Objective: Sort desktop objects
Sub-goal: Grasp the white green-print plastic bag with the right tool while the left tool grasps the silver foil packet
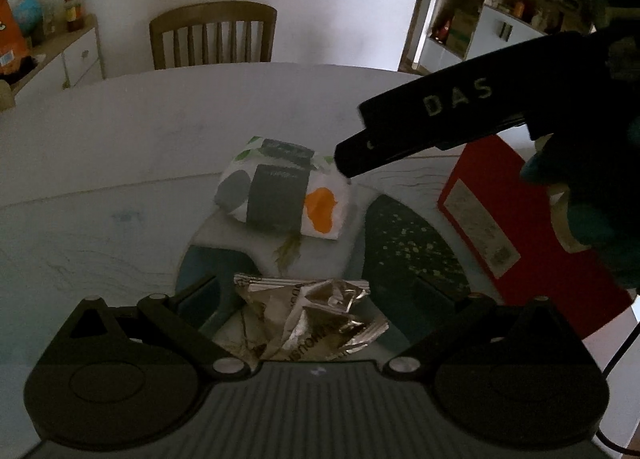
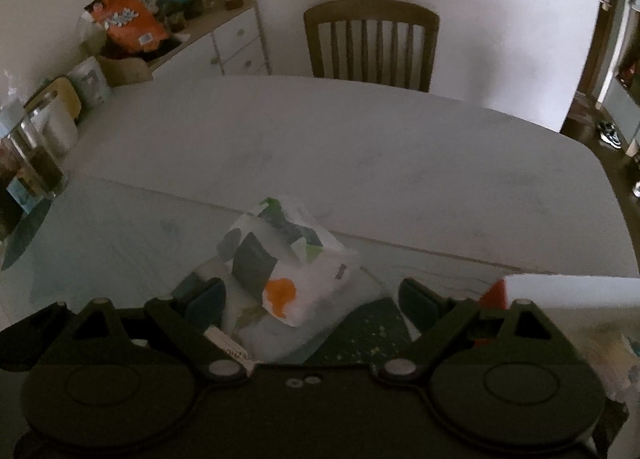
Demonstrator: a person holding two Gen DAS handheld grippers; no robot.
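Left wrist view: the left gripper (image 1: 304, 299) hangs low over the pale table (image 1: 120, 147), jaws spread wide, with a crumpled silver foil wrapper (image 1: 316, 323) lying loose between its fingers; neither pad visibly touches it. Just beyond sits a white soft pack with grey, green and orange patches (image 1: 280, 195). A red flat box (image 1: 516, 235) stands to the right. Above the pack, the right gripper's black finger marked "DAS" (image 1: 432, 119) reaches in. From the right wrist, the right gripper (image 2: 312, 299) is spread apart too, empty, poised over the same pack (image 2: 288, 263). A wooden slat-back chair (image 2: 372, 43) waits across the table.
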